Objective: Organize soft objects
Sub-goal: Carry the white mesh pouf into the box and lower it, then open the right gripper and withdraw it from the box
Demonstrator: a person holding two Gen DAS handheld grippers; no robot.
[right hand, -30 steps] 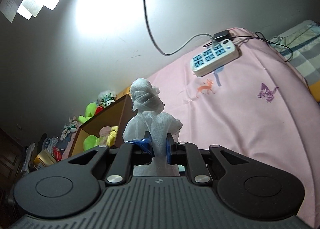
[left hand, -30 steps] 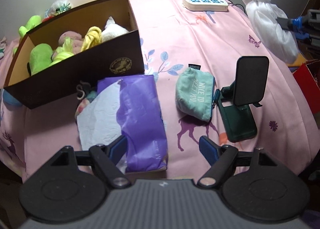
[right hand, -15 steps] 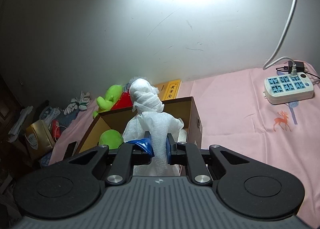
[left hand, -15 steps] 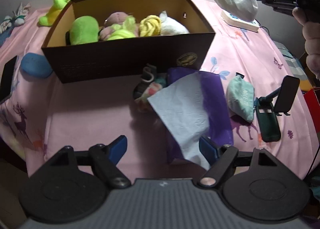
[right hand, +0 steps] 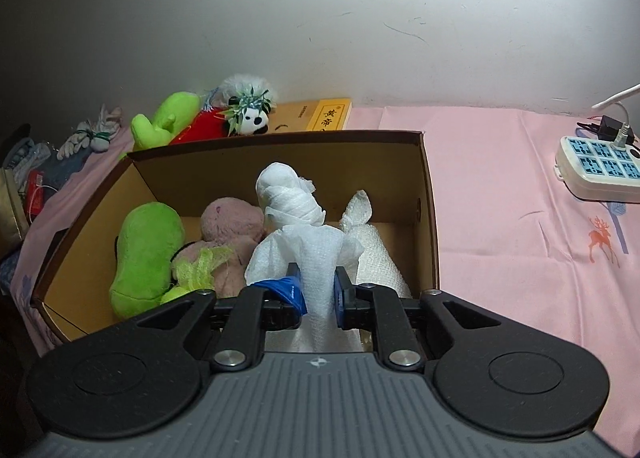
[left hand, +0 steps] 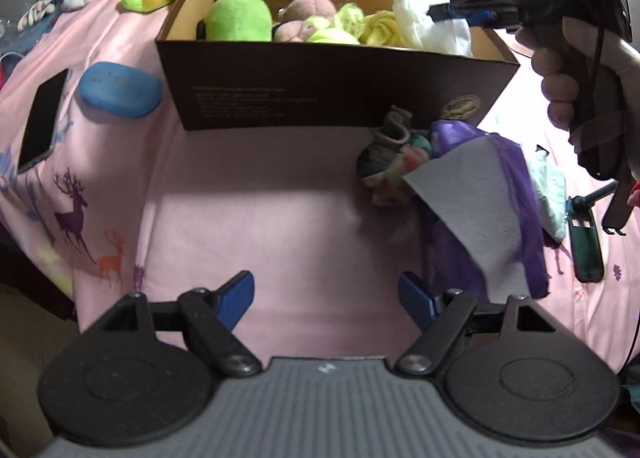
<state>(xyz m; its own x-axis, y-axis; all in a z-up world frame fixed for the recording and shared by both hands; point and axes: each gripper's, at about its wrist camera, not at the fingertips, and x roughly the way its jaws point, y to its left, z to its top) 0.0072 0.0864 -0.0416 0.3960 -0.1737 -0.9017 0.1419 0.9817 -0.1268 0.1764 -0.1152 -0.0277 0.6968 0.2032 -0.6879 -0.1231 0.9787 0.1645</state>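
Right gripper (right hand: 318, 292) is clamped on a white knotted cloth bundle (right hand: 296, 213), held above the open cardboard box (right hand: 428, 217) of plush toys. Left gripper (left hand: 328, 294) is spread wide, grasping nothing, over the pink bedsheet (left hand: 260, 225).

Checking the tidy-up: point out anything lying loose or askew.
In front of the brown box, a purple tissue pack lies askew with a sheet pulled loose; bunched socks sit beside it, unboxed.
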